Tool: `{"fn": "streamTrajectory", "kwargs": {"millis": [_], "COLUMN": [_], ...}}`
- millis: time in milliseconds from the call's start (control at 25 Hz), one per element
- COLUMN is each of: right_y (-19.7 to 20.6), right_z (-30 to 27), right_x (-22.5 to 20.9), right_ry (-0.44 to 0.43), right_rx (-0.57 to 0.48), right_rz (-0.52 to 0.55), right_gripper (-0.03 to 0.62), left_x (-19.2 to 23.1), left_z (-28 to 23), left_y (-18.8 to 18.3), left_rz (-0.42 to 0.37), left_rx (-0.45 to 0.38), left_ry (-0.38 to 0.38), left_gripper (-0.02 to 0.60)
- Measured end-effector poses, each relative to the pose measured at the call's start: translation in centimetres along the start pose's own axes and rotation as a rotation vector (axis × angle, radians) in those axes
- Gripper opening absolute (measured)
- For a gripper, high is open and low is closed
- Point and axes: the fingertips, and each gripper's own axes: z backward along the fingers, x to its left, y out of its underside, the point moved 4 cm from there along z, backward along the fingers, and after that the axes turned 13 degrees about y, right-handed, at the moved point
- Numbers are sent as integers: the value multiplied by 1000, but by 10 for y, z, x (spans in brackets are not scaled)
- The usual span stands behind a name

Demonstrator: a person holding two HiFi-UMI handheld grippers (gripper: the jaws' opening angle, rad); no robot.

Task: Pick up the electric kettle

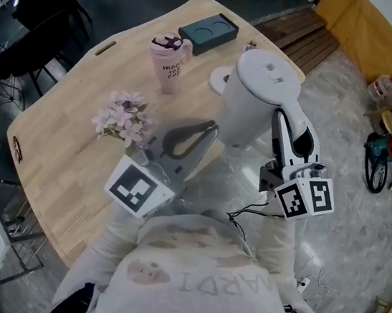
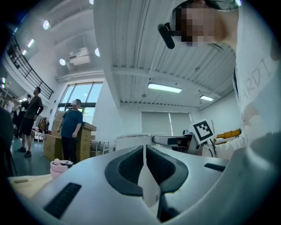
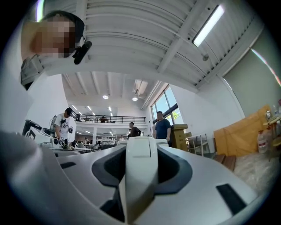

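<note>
The white electric kettle (image 1: pixel 256 99) hangs over the wooden table's (image 1: pixel 60 147) right edge, close in front of me. My right gripper (image 1: pixel 290 138) is shut on its white handle (image 3: pixel 139 169), which fills the gap between the dark pads in the right gripper view. A round white base (image 1: pixel 218 80) lies on the table just behind the kettle. My left gripper (image 1: pixel 186 141) stays left of the kettle, apart from it. Its jaws are together, and a thin white strip (image 2: pixel 148 186) shows at their seam. The kettle's body (image 2: pixel 131 140) is visible beyond them.
On the table stand a pink lidded cup (image 1: pixel 168 58), a dark flat box (image 1: pixel 208 32) at the far edge and a bunch of pale flowers (image 1: pixel 123 117). Dark chairs (image 1: pixel 36 28) sit to the left. A wooden pallet (image 1: pixel 300 36) and a bicycle (image 1: pixel 378 160) lie to the right.
</note>
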Motion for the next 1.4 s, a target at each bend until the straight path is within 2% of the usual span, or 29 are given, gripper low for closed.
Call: {"fn": "streamTrajectory", "kwargs": {"millis": [160, 400, 640, 800, 1040, 1240, 1400], "right_y": [21, 56, 105, 130, 151, 160, 167], "right_z": [-33, -116, -209, -249, -257, -239, -223], "right_x": [-9, -33, -50, -54, -56, -61, -87], "right_ry": [65, 72, 21, -33, -107, -225, -183], "right_rx": [45, 87, 124, 145, 133, 157, 190], "right_rz": [41, 103, 140, 127, 120, 264, 209], "right_gripper": [164, 164, 164, 164, 164, 167, 172], "left_x": [14, 39, 71, 88, 103, 112, 113], "left_z": [26, 46, 46, 36, 22, 17, 16], "left_y": [23, 46, 52, 57, 71, 78, 82], "left_rz": [52, 112, 114, 142, 165, 172, 192], "left_rx": [3, 8, 41, 81, 153, 158, 160], "left_ry": [-60, -212, -403, -488, -511, -513, -508], "left_gripper": [21, 21, 21, 21, 21, 21, 21]}}
